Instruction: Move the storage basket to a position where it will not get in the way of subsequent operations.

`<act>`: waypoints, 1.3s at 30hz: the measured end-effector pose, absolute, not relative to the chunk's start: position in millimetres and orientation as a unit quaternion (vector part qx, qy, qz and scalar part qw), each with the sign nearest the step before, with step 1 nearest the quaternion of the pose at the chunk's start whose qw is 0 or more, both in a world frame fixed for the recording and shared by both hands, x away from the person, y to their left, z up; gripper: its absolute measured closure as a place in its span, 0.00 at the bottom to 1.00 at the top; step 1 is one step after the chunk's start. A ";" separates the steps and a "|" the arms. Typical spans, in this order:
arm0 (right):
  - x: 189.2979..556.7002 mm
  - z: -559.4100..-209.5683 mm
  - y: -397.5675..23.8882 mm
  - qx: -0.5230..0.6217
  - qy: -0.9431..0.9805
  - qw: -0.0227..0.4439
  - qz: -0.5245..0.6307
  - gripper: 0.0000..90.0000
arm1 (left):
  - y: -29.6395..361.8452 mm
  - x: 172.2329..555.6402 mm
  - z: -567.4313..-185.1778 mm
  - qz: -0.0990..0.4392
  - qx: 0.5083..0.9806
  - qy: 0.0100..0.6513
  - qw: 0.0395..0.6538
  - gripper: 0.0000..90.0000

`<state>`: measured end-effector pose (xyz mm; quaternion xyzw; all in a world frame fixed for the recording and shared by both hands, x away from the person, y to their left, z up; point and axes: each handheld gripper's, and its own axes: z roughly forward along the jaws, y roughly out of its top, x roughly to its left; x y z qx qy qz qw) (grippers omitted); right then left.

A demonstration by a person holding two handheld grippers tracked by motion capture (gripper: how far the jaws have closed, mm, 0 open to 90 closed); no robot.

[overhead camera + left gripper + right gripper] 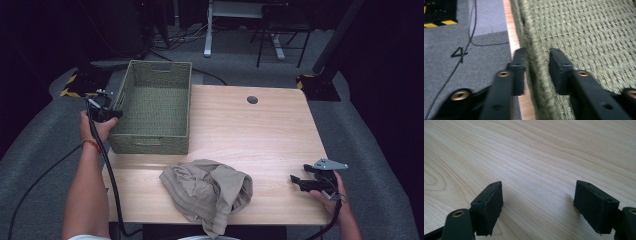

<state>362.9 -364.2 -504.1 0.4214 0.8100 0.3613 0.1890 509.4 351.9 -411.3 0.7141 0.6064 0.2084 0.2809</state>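
Two grippers work at the wooden table (pixel 260 135): the left gripper (pixel 107 111) straddles the left long wall of the green woven basket (pixel 155 105), one jaw outside and one inside; in the left gripper view a slight gap shows between the pads and the basket's weave (pixel 539 75), so the jaws look loosened around it, not pinching. The basket stands at the table's ten o'clock, its long axis running from six to twelve. The right gripper (pixel 299 181) hovers at four o'clock, jaws spread wide over bare wood. A crumpled khaki garment (pixel 207 192) lies at six o'clock, between both hands, somewhat nearer the right. On the grey floor (pixel 486 22) a black "4" (pixel 459 53) is readable.
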 end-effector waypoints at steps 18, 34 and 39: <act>363.0 -504.1 -364.2 0.421 0.810 0.189 0.361 0.26 | 322.2 473.7 -380.6 0.249 0.728 0.542 0.338 0.41; 363.0 -504.1 -364.2 0.421 0.810 0.189 0.361 0.26 | 237.0 433.4 -373.7 0.205 0.783 0.415 0.416 0.28; 363.5 -504.1 -363.7 0.423 0.809 0.191 0.360 0.25 | 201.0 403.1 -371.8 0.192 0.810 0.346 0.433 0.25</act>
